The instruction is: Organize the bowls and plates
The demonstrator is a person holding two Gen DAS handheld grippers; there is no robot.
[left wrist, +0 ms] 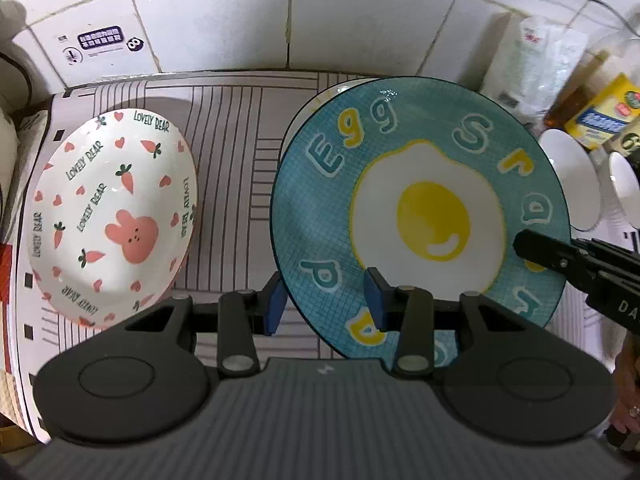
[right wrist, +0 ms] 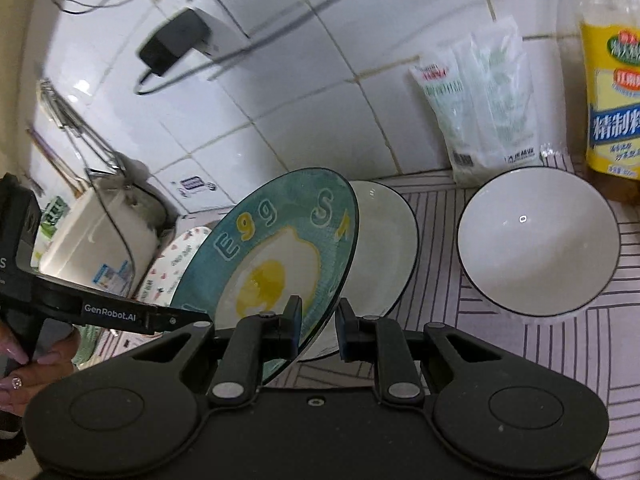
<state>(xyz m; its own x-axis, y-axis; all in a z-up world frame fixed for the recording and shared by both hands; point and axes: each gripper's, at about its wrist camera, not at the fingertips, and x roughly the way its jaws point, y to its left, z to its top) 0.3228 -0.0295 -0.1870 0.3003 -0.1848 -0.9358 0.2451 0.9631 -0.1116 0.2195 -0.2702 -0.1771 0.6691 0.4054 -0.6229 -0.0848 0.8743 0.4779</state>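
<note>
Far left on striped mat: rabbit bowl, white with pink hearts, carrots, "LOVELY BEAR" lettering; resting flat, untouched.

Centre: blue egg plate, teal grid glaze, fried-egg motif, lettering round the rim. Lifted and tilted, left edge low, face toward the left wrist camera. Behind it, a white plate with dark rim flat on the mat, partly hidden.

Left gripper: jaws partly apart, straddling the plate's near-left rim; blue pads on either side of the edge. Contact with the pads not resolvable, so grip on this side uncertain.

Right gripper: jaws nearly together, clamped on the plate's right rim; seen edge-on between the pads. Main hold judged to be here.

Key relation: plate spans between the two grippers, rim edge running into each jaw; rabbit bowl lies left of it, white plate directly beneath and behind.

Far right: white bowl with dark rim, upright, empty. Oil bottle and packets behind.
</note>
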